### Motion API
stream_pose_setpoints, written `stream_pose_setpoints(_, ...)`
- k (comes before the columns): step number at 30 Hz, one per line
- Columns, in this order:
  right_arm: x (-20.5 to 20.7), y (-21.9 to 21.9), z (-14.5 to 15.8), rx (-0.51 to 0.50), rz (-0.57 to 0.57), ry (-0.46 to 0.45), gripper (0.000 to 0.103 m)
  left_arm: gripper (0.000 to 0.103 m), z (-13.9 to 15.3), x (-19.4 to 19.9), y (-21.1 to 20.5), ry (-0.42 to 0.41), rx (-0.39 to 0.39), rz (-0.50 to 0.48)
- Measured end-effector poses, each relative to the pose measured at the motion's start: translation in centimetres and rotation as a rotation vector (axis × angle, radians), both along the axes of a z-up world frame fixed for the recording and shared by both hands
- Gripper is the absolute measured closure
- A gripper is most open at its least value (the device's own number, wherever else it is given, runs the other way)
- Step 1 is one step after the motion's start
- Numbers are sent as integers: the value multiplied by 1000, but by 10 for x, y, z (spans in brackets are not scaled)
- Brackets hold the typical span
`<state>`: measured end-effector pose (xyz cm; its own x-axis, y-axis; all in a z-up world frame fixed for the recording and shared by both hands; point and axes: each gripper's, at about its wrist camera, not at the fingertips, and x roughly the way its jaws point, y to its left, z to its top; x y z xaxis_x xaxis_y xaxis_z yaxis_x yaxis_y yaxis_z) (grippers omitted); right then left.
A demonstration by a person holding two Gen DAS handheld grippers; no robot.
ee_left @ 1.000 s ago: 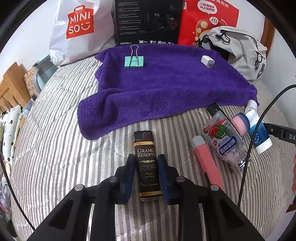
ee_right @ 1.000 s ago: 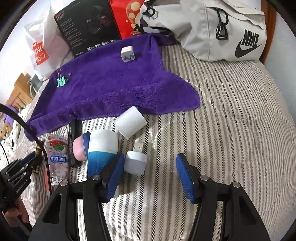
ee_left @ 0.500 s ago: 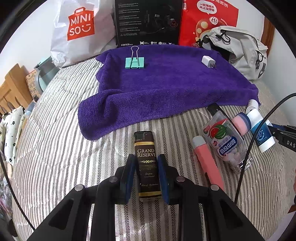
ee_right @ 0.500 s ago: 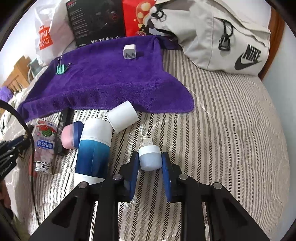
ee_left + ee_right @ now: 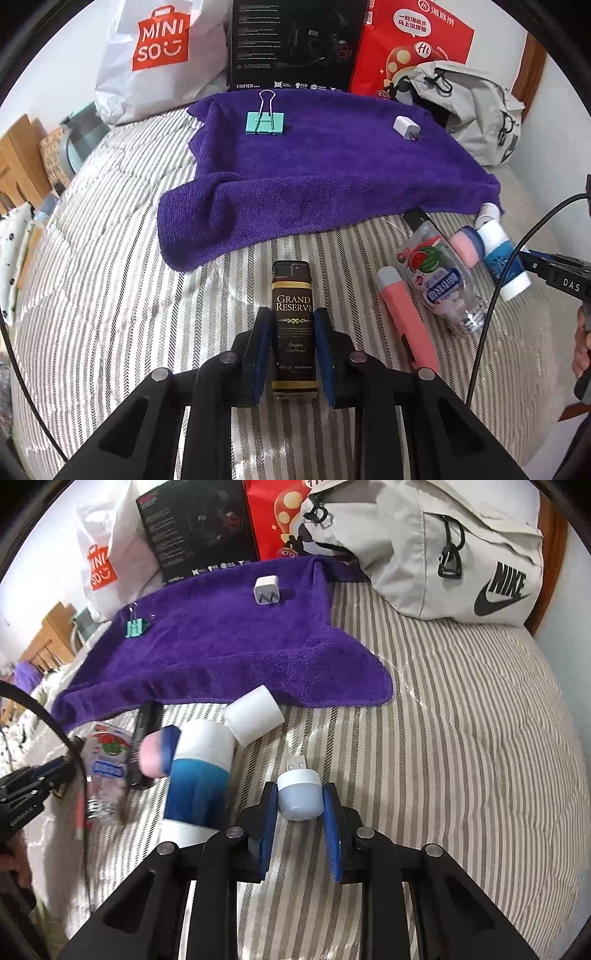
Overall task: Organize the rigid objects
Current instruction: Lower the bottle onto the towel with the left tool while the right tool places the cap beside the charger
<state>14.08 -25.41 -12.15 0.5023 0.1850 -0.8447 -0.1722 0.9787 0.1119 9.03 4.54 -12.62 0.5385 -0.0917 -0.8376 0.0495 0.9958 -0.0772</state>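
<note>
My left gripper (image 5: 293, 325) was clamped on the brown Grand Reserve lighter (image 5: 294, 325), low centre of the left view, just short of the purple towel (image 5: 332, 184). My right gripper (image 5: 300, 797) pinched the small USB light (image 5: 299, 794), plug pointing up-frame, at lower centre of the right view. Left of it lay the blue-and-white tube (image 5: 199, 775) and, touching that, a white cap (image 5: 255, 714). On the towel, upper frame, sat the green binder clip (image 5: 265, 122) and white charger (image 5: 405, 127).
</note>
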Motion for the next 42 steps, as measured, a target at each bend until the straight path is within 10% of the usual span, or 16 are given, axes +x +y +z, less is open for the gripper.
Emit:
stream_pose_setpoints(24,1,17,37,93,85,-38,79,81,41,9,15,-46,-55,-13)
stream_pose_setpoints(42,84,33,63,105,115,-68,79,81,63,82,23,-85,-54,-13)
